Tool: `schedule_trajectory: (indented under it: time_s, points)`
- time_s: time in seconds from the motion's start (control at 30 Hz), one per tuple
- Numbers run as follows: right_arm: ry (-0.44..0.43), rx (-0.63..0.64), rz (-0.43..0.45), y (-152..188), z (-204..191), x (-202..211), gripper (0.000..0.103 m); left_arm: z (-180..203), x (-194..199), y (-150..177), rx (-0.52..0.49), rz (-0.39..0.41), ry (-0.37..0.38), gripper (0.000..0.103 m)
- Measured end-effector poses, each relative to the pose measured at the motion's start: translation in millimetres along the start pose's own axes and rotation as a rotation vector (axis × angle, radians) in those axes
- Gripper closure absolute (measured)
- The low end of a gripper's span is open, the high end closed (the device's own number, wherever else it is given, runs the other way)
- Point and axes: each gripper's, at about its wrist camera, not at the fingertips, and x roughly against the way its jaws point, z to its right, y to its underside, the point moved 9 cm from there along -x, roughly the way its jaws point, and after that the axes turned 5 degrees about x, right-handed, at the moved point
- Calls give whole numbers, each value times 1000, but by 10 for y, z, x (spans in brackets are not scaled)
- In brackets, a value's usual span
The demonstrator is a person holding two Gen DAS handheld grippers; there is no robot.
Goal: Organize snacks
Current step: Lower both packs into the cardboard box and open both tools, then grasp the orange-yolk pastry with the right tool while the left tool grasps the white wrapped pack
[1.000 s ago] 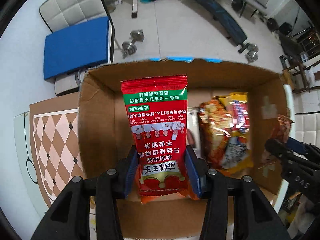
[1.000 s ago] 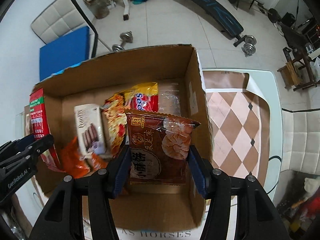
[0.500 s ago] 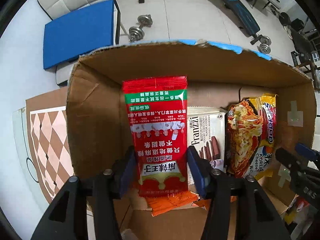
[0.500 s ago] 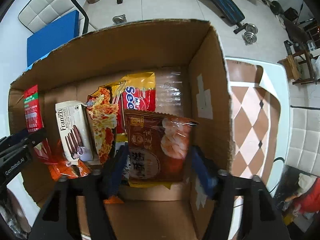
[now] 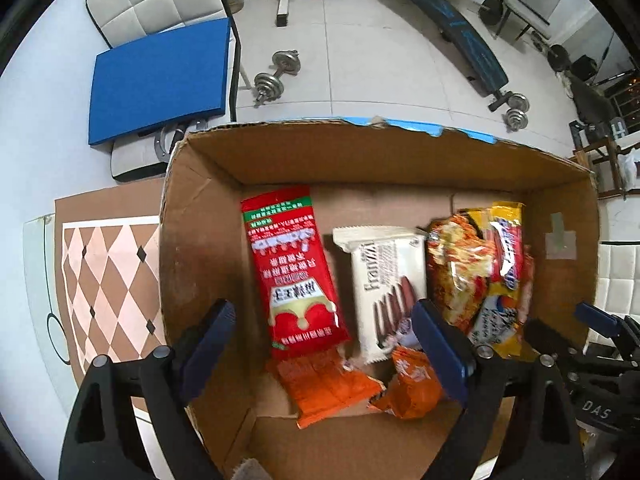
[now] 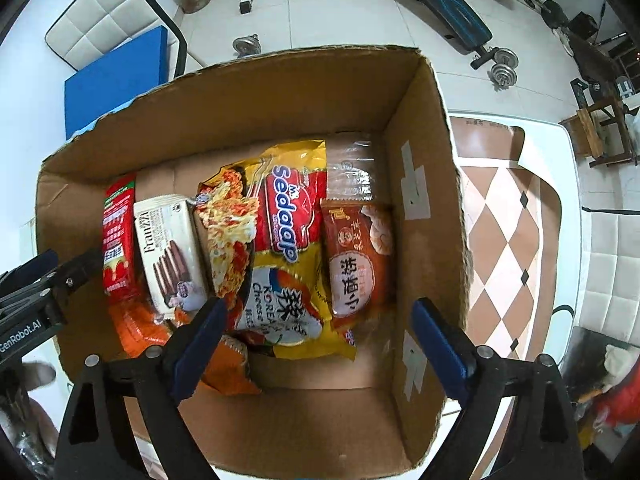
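Right wrist: snack packets [image 6: 288,240] in cardboard box [image 6: 424,184]

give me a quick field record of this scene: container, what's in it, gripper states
container: cardboard box, open top
far left: red packet
next: white Franzzi wafer pack
middle: yellow Sedaap noodle bag
far right: brown cookie packet
front: orange packets
left hand-held gripper: open, empty
right hand-held gripper: open, empty

A plain brown cardboard box [image 6: 424,184] holds a red packet [image 5: 292,276] banded green at its 12 o'clock end, a white wafer pack [image 5: 386,280], yellow-and-red noodles [image 6: 288,248], orange sachets [image 5: 328,384]; a brown-and-peach diamond-patterned tabletop [image 6: 508,240] lies at 3 o'clock.
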Motion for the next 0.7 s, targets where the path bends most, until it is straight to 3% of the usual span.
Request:
schedule_trajectory:
  time_s: [0.23,0.43,0.7]
  points:
    - [-1,35,68,204,-85,295,7,110,351,133,-13,104,25,12]
    - [-1,57,138,489,-170,570,4,113,745,383,4,211,30,12]
    - [-2,57,222,927,-173,880,3,60,1122,805,32,297,42,12]
